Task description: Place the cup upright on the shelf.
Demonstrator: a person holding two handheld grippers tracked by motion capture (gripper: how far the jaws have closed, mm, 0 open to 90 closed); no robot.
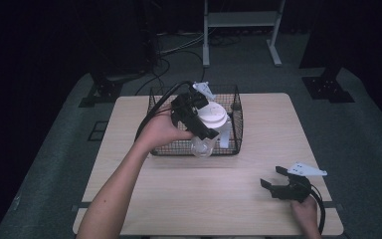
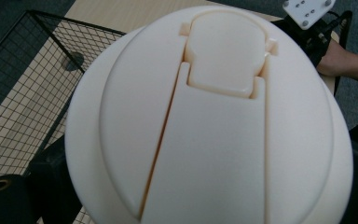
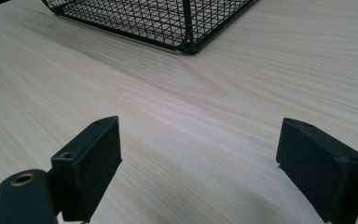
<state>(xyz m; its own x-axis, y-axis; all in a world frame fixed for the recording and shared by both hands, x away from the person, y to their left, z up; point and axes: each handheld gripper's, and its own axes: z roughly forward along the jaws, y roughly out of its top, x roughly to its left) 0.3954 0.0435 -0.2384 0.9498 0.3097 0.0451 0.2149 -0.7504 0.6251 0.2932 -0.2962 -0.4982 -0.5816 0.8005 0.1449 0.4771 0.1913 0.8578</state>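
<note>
A clear jug (image 1: 202,146) with a white lid (image 1: 213,115) hangs tilted over the front part of a black wire basket (image 1: 236,107). My left gripper (image 1: 204,117) is shut on it just under the lid, one jaw on each side. In the left gripper view the lid (image 2: 214,121) is very close, with the basket (image 2: 23,93) below it at the left. My right gripper (image 1: 272,177) rests open near the table's front right corner, nothing between its jaws. In the right gripper view, my right gripper (image 3: 200,154) is over bare wood, with the basket's corner (image 3: 168,23) ahead.
The wooden table (image 1: 258,199) has free room in front of and to the right of the basket. The person's other hand and gripper (image 2: 307,14) appear at the top right of the left gripper view. Stand legs and cables (image 1: 179,47) lie on the floor behind the table.
</note>
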